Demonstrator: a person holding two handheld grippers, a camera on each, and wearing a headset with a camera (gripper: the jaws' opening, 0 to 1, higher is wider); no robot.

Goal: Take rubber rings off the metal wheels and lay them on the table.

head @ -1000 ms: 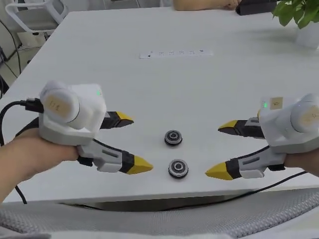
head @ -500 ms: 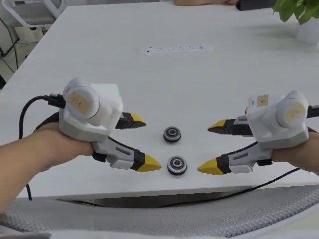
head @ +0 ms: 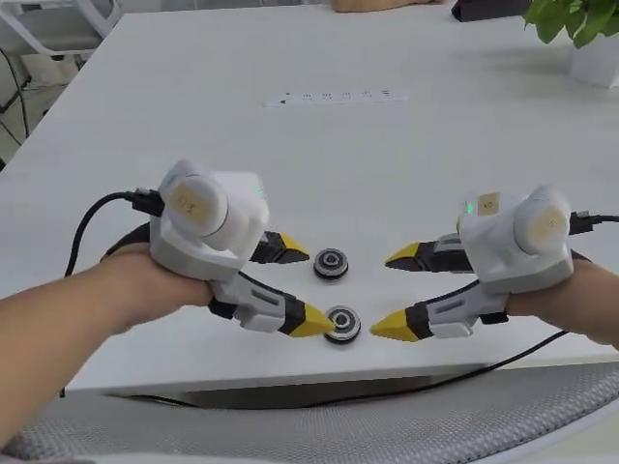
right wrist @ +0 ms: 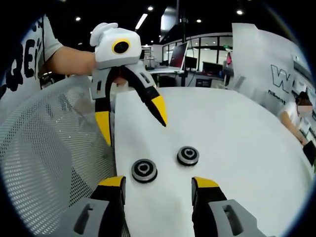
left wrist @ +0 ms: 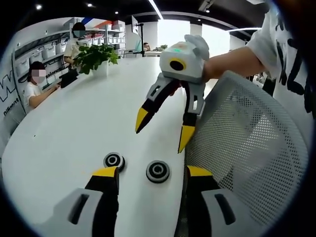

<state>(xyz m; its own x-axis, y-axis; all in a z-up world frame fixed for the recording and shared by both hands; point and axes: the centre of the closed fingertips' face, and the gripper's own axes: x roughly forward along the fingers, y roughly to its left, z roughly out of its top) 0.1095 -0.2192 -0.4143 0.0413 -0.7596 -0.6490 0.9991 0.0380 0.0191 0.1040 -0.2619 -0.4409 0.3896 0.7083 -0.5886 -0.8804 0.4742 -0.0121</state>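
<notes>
My left gripper [head: 315,288] is spread wide and empty, its lower yellow tip right against the near metal wheel [head: 342,324] and its upper tip just beside the far metal wheel [head: 331,263]. Both lie flat and close together on the white bench [head: 290,145], with dark rubber rings [right wrist: 144,180] round them. My right gripper [head: 382,294] faces in from the other side, jaws wide apart, holding nothing, its lower tip just beside the near metal wheel

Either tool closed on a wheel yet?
No, the left tool and right tool are both open, with the near wheel and far wheel lying on the table between them.
</notes>
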